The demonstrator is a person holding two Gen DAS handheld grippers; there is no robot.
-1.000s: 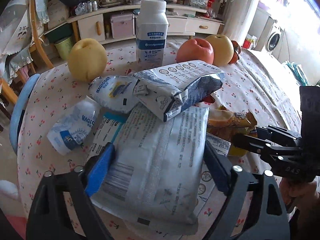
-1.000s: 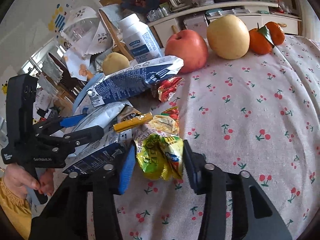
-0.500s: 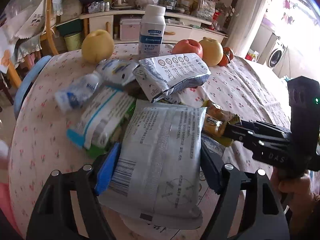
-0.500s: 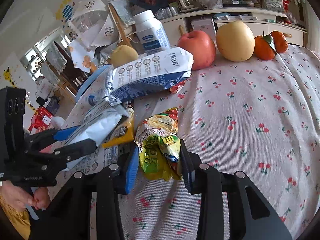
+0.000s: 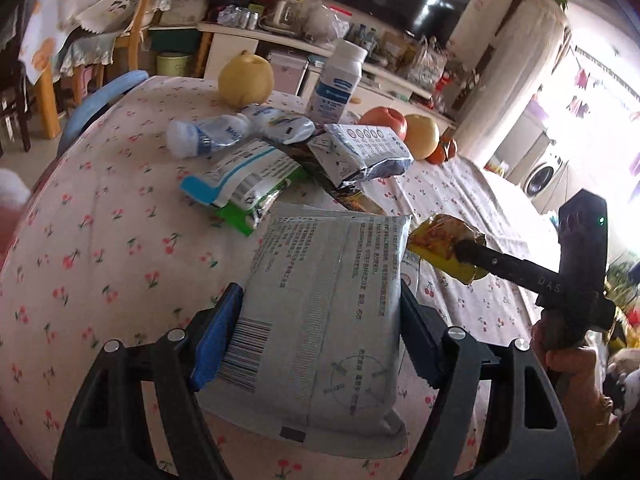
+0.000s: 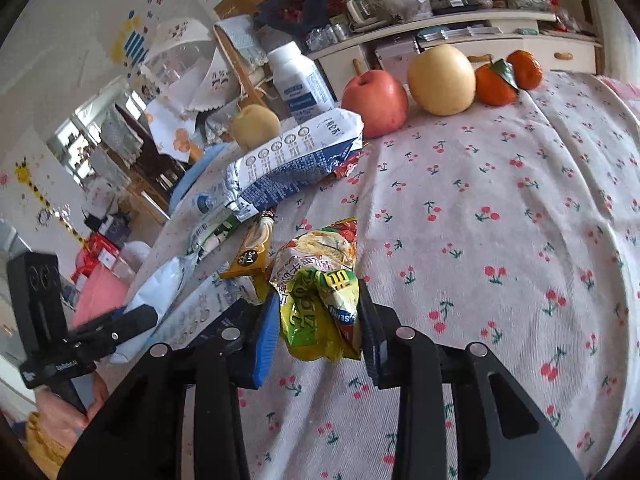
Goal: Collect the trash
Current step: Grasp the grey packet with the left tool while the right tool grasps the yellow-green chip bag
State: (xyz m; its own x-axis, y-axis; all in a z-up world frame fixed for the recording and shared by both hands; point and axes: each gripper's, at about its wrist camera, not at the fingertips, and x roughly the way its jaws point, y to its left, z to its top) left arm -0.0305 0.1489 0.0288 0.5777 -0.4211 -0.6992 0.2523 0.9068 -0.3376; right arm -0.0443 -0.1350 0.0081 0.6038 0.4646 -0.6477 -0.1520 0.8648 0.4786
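Trash wrappers sit in both grippers. The left gripper (image 5: 320,332) is clamped on a large grey foil packet (image 5: 324,312) printed with a barcode, held above the cherry-print tablecloth (image 5: 100,240). The right gripper (image 6: 318,328) squeezes a crumpled yellow-green snack wrapper (image 6: 320,292) between its blue pad and dark pad, also raised over the cloth; in the left wrist view that wrapper shows as a yellow-orange bundle at the fingertips.

Just beyond the grey packet lies a white pouch with blue and green edging (image 5: 244,180), and beside the right gripper a small brown "3in1" sachet (image 6: 252,252). Further on, a silver-blue foil bag (image 6: 288,168) rests over other litter, near a crushed clear plastic bottle (image 5: 208,138).

At the far side stand a white pill bottle (image 5: 340,80), a yellow pear (image 5: 246,78), a red apple (image 6: 376,102), a pale pear (image 6: 442,80) and two tangerines (image 6: 508,78). A cluttered white shelf unit (image 6: 460,36) lies behind the table.
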